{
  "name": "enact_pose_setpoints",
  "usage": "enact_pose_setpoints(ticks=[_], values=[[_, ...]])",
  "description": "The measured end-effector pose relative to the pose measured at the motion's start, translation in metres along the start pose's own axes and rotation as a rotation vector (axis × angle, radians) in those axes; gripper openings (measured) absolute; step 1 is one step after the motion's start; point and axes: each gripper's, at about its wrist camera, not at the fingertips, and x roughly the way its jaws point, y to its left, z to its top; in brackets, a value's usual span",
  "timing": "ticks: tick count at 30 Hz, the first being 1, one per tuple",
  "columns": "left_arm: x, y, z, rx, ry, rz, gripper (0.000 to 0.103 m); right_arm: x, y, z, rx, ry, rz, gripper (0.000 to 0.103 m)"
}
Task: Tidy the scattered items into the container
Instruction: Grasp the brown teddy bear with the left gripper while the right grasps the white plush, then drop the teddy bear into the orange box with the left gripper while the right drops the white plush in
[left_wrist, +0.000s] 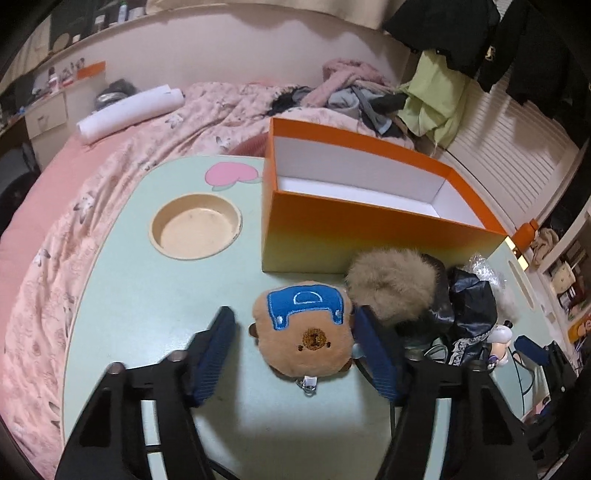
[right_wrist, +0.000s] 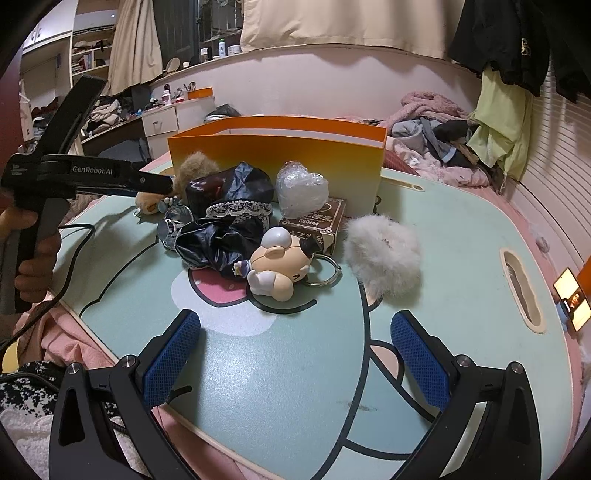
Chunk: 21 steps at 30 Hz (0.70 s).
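Bear plush (left_wrist: 301, 332) – tan, with a blue stitched patch – lies flat on the pale green table (left_wrist: 147, 295), between the pads of the left gripper (left_wrist: 294, 310). Those jaws stand apart: the left pad is clear of the plush with bare table showing in the gap, while the right pad sits at its edge; whether it touches I cannot tell. From the bear, the orange box (left_wrist: 369, 236) stands at 12 to 1 o'clock, open-topped and white inside. A tan fur pom (left_wrist: 388, 284) is at 2 o'clock, against the box's front wall, with a black satin cloth (left_wrist: 472, 302) at 3 o'clock. A round cup recess (left_wrist: 195, 227) is at 10 o'clock.

In the right wrist view the right gripper (right_wrist: 295, 325) hovers with jaws wide apart over bare table – nothing between them. At its 12 o'clock lies a figurine (right_wrist: 277, 266) on a key ring; a white fluffy scrunchie (right_wrist: 384, 258) is at 1 o'clock.
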Motion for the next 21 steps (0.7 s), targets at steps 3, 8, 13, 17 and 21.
enact_pose_setpoints(ticks=[3, 8, 13, 17, 21], values=[[-0.003, 0.007, -0.002, -0.035, -0.001, -0.031, 0.045, -0.01, -0.001, 0.001, 0.01, -0.032, -0.016, 0.103], [-0.029, 0.021, -0.006, -0.086, -0.083, -0.081, 0.045, -0.035, -0.022, 0.018, 0.087, -0.126, -0.014, 0.103], [-0.065, 0.02, -0.01, -0.065, -0.173, -0.062, 0.045, -0.026, -0.066, 0.045, 0.226, -0.077, -0.143, 0.096], [-0.075, 0.015, -0.01, -0.052, -0.192, -0.078, 0.045, -0.006, -0.082, 0.058, 0.282, -0.005, -0.12, 0.082], [-0.075, 0.007, -0.011, -0.027, -0.195, -0.081, 0.045, 0.022, -0.08, 0.063, 0.269, 0.086, -0.081, 0.073]])
